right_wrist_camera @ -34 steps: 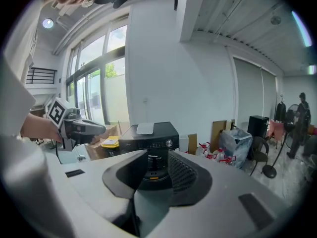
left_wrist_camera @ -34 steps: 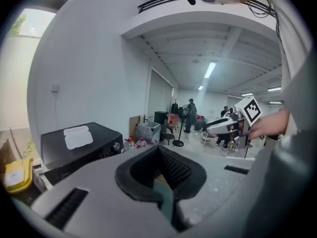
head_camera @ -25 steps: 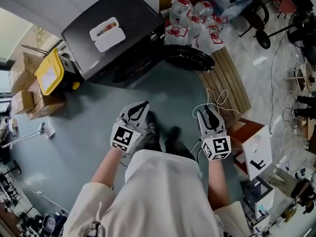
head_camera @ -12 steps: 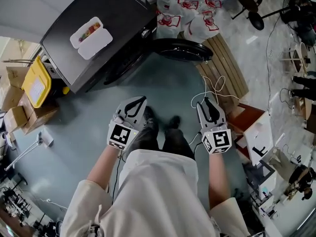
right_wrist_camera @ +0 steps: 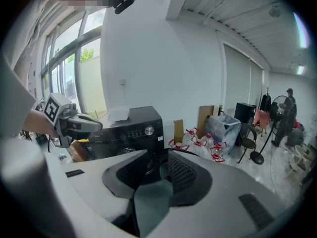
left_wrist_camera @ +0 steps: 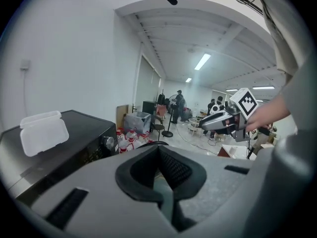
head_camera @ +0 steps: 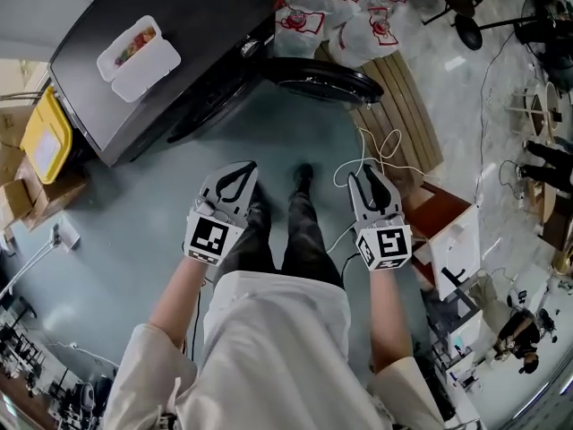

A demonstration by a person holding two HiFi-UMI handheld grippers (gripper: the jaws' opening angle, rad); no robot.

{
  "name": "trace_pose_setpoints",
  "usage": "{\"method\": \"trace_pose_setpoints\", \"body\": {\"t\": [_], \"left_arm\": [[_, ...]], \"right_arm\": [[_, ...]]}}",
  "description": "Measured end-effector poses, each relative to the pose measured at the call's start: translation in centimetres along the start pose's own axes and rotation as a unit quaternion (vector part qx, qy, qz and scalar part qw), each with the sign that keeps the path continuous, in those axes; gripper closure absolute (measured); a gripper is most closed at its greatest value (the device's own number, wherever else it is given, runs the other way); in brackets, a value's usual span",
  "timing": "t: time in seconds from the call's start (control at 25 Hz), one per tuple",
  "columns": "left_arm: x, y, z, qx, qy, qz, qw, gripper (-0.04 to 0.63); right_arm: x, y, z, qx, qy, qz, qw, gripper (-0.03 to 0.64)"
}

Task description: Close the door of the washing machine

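Observation:
The black washing machine (head_camera: 170,52) stands at the upper left of the head view. Its round door (head_camera: 322,81) hangs open to the right of the front. A white lidded box (head_camera: 139,50) lies on the machine's top. My left gripper (head_camera: 240,176) and right gripper (head_camera: 368,179) are held side by side above the floor, short of the machine and touching nothing. Both are open and empty. The left gripper (left_wrist_camera: 157,150) points past the machine (left_wrist_camera: 74,143). The right gripper (right_wrist_camera: 161,157) points at the machine's front (right_wrist_camera: 133,128).
Bagged packs of water bottles (head_camera: 340,16) sit behind the door. A wooden pallet (head_camera: 403,115) and a loose white cable (head_camera: 376,146) lie at the right. A yellow-lidded bin (head_camera: 40,141) stands left of the machine. People (left_wrist_camera: 178,105) stand far back in the room.
Both grippers have sunk lower and moved forward as the person stepped on. The machine has slid up and left in the head view. The jaws look unchanged and the door is still open.

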State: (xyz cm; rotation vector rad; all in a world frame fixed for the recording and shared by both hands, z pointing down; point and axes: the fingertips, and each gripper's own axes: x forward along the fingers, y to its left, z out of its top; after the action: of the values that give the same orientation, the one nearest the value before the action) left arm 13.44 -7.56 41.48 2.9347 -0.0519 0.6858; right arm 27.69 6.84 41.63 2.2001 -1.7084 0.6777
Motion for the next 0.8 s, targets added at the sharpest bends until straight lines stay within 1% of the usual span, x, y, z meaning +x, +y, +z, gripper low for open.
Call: {"method": "trace_pose_setpoints", "body": {"t": [0.2,0.44,0.64,0.68,0.8], "left_arm": [[2.2,-0.8,0.5,-0.014,0.006,0.028,0.9995,0.588],[5.4,-1.3,0.1,-0.046,0.011,0.059,0.9971,0.588],[8.5,-1.6,-0.8,-0.054,0.02,0.073,0.9957,0.588],[9.1,-1.8,-1.1,-0.059,0.023,0.075,0.9952,0.588],[10.7,-2.6,-2.4,-0.091,0.034,0.084,0.9917,0.588]], "right_arm": [[1.9,-2.8,-0.4,-0.007,0.016,0.025,1.0,0.471],[4.4,-6.8,-0.8,-0.028,0.034,0.055,0.998,0.471],[7.2,-10.2,-1.9,-0.04,0.047,0.07,0.996,0.471],[7.7,-10.8,-2.4,-0.043,0.05,0.073,0.995,0.471],[9.4,-12.7,-3.8,-0.054,0.06,0.08,0.994,0.471]]}}
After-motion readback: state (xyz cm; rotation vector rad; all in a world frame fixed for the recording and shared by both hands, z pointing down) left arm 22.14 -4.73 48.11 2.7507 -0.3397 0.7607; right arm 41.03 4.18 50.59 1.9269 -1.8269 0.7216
